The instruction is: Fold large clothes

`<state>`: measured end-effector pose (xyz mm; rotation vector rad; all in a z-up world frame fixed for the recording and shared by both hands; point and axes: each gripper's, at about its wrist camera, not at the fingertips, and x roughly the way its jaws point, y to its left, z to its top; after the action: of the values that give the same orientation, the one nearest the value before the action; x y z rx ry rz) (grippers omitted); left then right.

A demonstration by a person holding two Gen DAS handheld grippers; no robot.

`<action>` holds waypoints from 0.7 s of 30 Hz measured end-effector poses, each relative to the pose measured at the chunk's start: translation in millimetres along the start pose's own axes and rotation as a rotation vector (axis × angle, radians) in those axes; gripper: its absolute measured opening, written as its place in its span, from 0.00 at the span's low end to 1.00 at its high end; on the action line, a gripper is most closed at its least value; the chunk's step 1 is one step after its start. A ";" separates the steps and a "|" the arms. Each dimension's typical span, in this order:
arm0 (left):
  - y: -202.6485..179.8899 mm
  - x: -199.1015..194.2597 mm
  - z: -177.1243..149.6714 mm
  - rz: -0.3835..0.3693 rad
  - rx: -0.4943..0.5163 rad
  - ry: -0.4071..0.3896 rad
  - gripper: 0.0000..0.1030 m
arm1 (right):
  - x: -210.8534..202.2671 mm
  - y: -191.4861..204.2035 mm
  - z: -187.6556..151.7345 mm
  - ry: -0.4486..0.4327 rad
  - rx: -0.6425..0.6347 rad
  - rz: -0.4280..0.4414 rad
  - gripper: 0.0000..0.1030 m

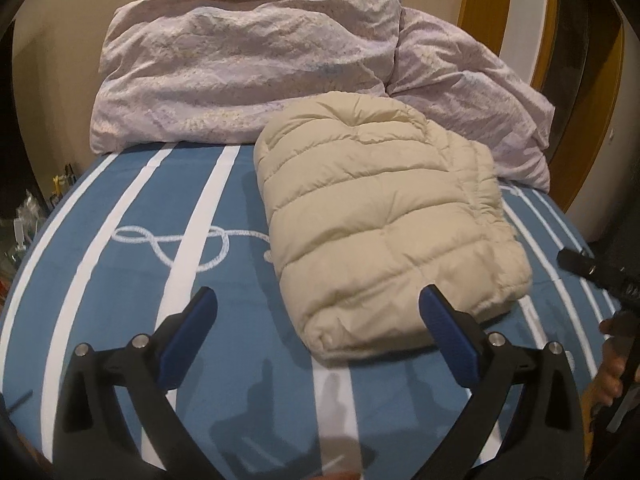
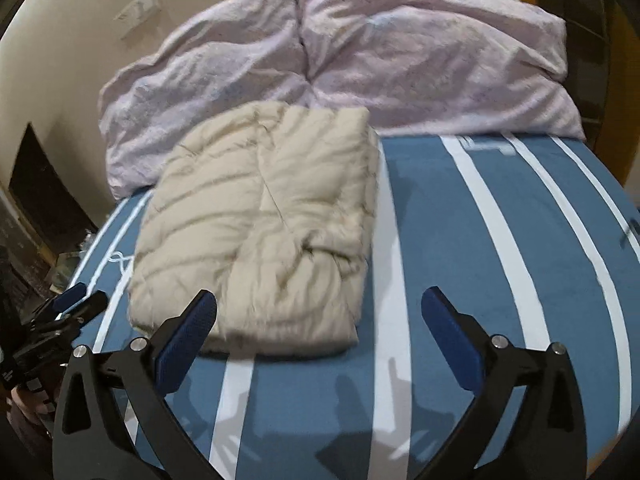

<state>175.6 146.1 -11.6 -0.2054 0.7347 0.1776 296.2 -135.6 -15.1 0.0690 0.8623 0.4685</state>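
Note:
A cream quilted puffer jacket point(image 1: 384, 216) lies folded into a thick bundle on the blue bed cover with white stripes point(image 1: 132, 264). In the left wrist view my left gripper point(image 1: 318, 300) hangs open just short of the bundle's near edge, nothing between its blue pads. The right wrist view shows the same jacket point(image 2: 260, 220) ahead and to the left, with my right gripper point(image 2: 320, 300) open over the bare cover point(image 2: 500, 240) beside it. The right gripper point(image 1: 592, 270) also juts in at the right edge of the left wrist view, held by a hand.
A crumpled pale lilac duvet point(image 1: 248, 64) is heaped along the back of the bed against the wall, touching the jacket's far end. The left gripper point(image 2: 68, 304) shows at the left edge of the right wrist view. Clutter lies on the floor left of the bed point(image 1: 24, 216).

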 end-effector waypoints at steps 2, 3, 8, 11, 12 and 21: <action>-1.2 -8.1 -5.0 -0.012 -0.010 0.000 0.97 | -5.4 -1.1 -7.3 0.020 0.016 -0.013 0.99; -1.4 -10.3 -6.6 -0.013 -0.010 0.000 0.97 | -8.7 -1.6 -10.8 0.020 0.021 -0.011 0.99; -8.4 -25.5 -18.4 -0.021 -0.008 0.006 0.97 | -26.7 0.1 -25.6 -0.005 0.047 0.010 0.99; -10.7 -32.1 -24.0 -0.026 -0.015 0.010 0.97 | -35.6 3.4 -32.2 -0.008 0.054 0.024 0.99; -11.4 -34.1 -25.9 -0.028 -0.020 0.015 0.97 | -38.3 5.4 -34.3 -0.007 0.053 0.027 0.99; -24.6 -50.9 -43.7 -0.070 -0.035 0.047 0.97 | -58.9 21.8 -49.0 0.009 0.025 0.058 0.99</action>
<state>116.0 107.1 -5.6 -0.2689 0.7705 0.1189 218.9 -147.4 0.2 0.1152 0.8770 0.5122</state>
